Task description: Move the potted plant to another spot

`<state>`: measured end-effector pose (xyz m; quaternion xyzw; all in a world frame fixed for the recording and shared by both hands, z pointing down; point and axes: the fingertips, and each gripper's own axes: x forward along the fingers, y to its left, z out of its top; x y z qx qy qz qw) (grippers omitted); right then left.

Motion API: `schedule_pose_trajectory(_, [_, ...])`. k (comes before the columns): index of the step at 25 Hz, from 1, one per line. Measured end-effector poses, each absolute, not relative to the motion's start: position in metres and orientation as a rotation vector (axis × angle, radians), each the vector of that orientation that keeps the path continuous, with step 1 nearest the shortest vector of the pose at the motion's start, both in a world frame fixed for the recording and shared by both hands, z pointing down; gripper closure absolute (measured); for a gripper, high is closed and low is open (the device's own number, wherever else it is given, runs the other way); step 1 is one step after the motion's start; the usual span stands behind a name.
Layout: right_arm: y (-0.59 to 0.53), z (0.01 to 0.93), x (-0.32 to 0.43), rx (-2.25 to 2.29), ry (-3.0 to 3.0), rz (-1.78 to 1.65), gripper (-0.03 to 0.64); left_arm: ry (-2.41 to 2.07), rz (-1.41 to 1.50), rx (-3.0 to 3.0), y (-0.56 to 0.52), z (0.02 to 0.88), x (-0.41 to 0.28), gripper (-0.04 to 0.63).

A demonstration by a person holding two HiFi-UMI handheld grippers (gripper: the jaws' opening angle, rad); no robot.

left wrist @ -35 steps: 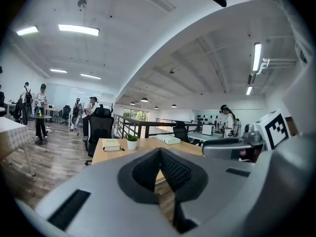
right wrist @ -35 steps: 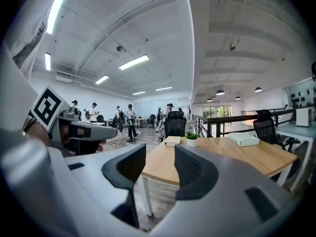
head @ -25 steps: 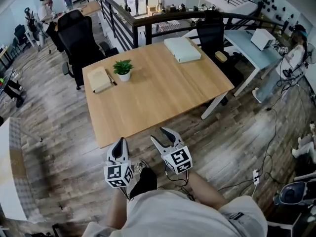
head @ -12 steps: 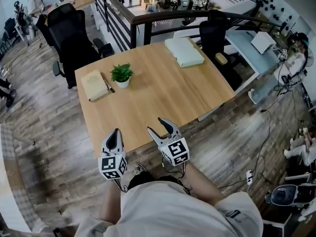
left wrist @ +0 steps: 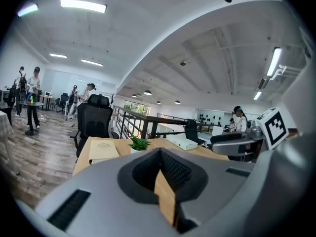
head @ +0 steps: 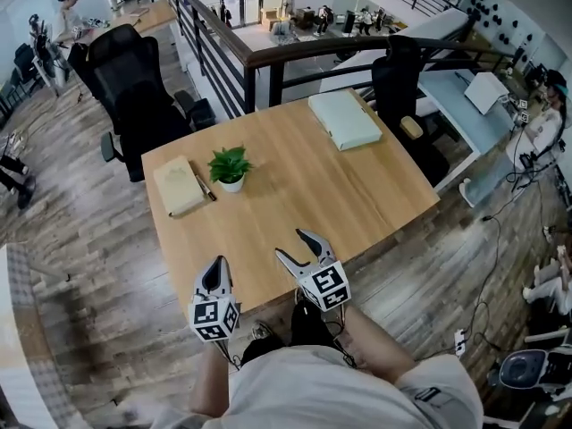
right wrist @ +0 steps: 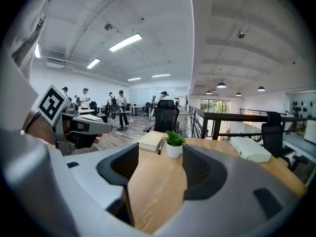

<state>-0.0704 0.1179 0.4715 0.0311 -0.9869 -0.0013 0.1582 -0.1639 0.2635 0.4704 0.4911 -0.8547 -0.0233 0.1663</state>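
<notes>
A small potted plant (head: 230, 166) with green leaves in a white pot stands upright on the wooden table (head: 304, 186), toward its far left. Both gripper views show the plant (left wrist: 140, 143) (right wrist: 174, 143) ahead, well out of reach. My left gripper (head: 217, 263) hovers over the table's near edge, its jaws closed to a point with nothing in them (left wrist: 160, 152). My right gripper (head: 293, 244) hangs beside it over the near edge. Its jaws have just been opening, and only bare tabletop shows between them (right wrist: 160, 154).
A tan notebook (head: 179, 186) with a pen (head: 204, 186) lies left of the plant. A pale green box (head: 344, 119) sits at the far right of the table. Black office chairs (head: 143, 88) (head: 398, 70) and a dark railing (head: 268, 56) stand behind it. A person (head: 541, 123) works at the right.
Both grippers have come forward from over the floor to the table's near edge. The right gripper's jaws stand wider apart than before.
</notes>
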Motion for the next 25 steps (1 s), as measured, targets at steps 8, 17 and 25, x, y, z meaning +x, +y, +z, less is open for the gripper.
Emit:
schedule_pose_trajectory(8, [0.061, 0.48, -0.111, -0.072, -2.812, -0.03, 0.317, -2.506, -0.086, 1.243, 0.213, 0.478, -0.197, 0.583])
schedule_pose_trajectory(17, [-0.003, 0.502, -0.131, -0.265, -2.781, -0.018, 0.287, -2.547, -0.106, 1.076, 0.148, 0.496, -0.199, 0.583])
schedule_pose_trajectory(25, [-0.018, 0.535, -0.139, -0.358, -2.747, 0.027, 0.254, -2.507, -0.072, 0.941, 0.143, 0.534, -0.195, 0.583])
